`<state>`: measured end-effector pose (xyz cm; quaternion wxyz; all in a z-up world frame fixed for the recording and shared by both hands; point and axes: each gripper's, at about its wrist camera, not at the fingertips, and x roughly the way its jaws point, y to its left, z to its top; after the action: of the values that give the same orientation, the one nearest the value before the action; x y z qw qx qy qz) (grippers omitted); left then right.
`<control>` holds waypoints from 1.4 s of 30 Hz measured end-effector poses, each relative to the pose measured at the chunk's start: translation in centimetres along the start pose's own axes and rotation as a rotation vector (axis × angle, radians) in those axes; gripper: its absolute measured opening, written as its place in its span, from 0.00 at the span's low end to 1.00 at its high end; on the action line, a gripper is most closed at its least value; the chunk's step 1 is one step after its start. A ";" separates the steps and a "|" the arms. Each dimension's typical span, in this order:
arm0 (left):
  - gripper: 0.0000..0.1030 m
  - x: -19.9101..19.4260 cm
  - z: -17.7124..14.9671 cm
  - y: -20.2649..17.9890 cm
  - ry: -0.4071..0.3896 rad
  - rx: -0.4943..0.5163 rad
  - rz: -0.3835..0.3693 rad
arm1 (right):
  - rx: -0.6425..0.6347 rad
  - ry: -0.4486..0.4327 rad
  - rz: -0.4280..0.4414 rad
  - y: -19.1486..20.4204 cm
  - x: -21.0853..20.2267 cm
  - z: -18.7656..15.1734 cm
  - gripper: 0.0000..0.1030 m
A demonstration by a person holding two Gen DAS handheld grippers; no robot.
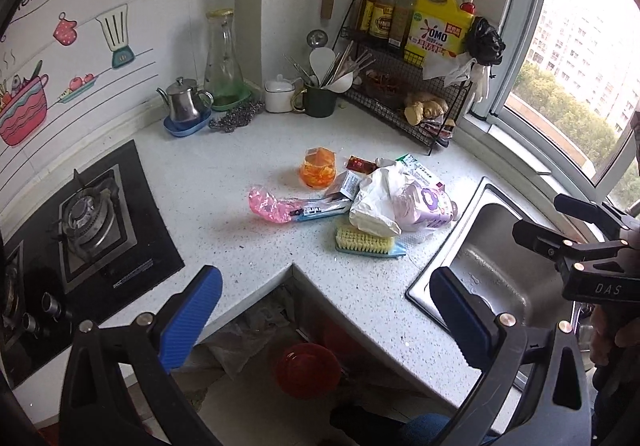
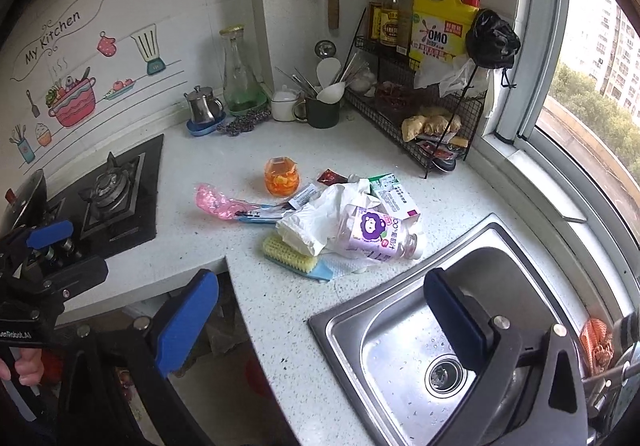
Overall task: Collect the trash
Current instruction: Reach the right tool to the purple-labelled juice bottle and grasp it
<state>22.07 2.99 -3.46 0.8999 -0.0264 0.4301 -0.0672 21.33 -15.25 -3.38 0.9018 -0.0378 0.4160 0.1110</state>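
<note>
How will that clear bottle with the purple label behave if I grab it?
The clear bottle lies on its side across the white plastic bag, so it may roll or slide when nudged. It looks nearly empty, so probably light. Its smooth plastic could slip or dent between the fingers.

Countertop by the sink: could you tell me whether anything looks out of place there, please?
Yes: a plastic bottle lies on its side in a litter heap, with a crumpled white bag overlapping a scrub brush.
</note>
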 end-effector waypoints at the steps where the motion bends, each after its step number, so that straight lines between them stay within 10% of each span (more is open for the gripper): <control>1: 1.00 1.3 0.7 0.0 0.015 -0.002 0.000 | -0.005 0.022 -0.003 -0.7 1.2 0.5 1.00; 21: 1.00 20.7 5.5 -4.5 0.303 0.096 -0.094 | -0.235 0.325 0.022 -7.2 19.0 2.4 1.00; 31: 1.00 23.9 5.4 -5.3 0.359 0.131 -0.079 | -0.428 0.378 0.120 -6.4 23.4 2.1 1.00; 42: 1.00 23.8 6.5 -6.5 0.348 0.135 -0.052 | -0.219 0.353 0.243 -10.6 22.3 2.9 0.72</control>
<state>41.29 -6.89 -17.07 0.8095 0.0348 0.5731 -0.1227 40.00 -21.29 -18.68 0.7857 -0.1039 0.5540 0.2549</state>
